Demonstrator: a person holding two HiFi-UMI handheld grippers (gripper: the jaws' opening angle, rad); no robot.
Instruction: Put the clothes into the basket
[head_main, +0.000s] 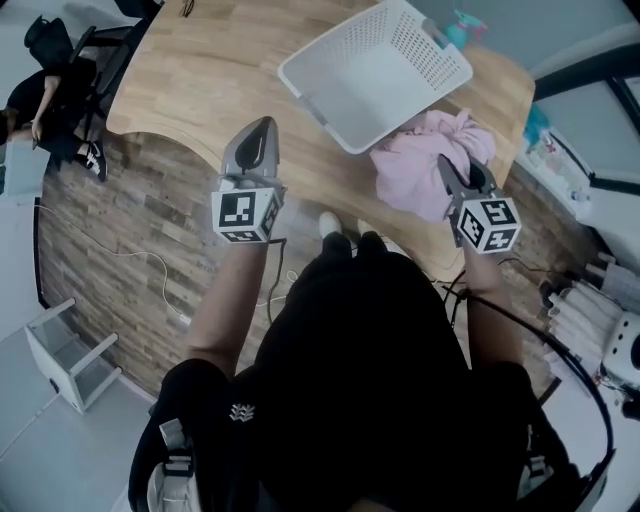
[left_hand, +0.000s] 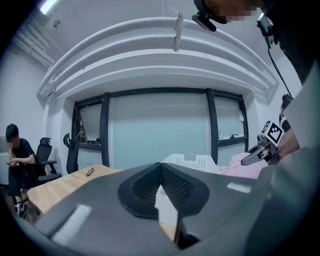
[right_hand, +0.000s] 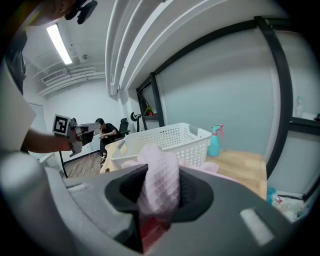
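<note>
- pink garment (head_main: 425, 160): bunched in a heap at the near edge of the table (head_main: 200, 70), just beside the basket's near-right side, none of it inside yet
- handling, as a guess: soft, limp and light. It won't slip much on the waffle-textured cloth, but it will trail and drape, so the loose ends could snag on the rim
- best hold looks like a thick fold at the top of the heap, which is where it's gripped now
- right gripper (head_main: 465, 178): jaws closed narrow on a fold of the pink cloth. The right gripper view shows the fabric pinched between the pads (right_hand: 192, 192) and standing up above them
- basket (head_main: 380, 70): white, perforated, empty, sitting on the table beyond and left of the heap
- left gripper (head_main: 252, 150): jaws together at the tips and holding nothing, over the table edge well left of the garment
- blue spray bottle (right_hand: 215, 141) stands behind the basket
- a seated person (head_main: 50, 90) is far off at the left
</note>
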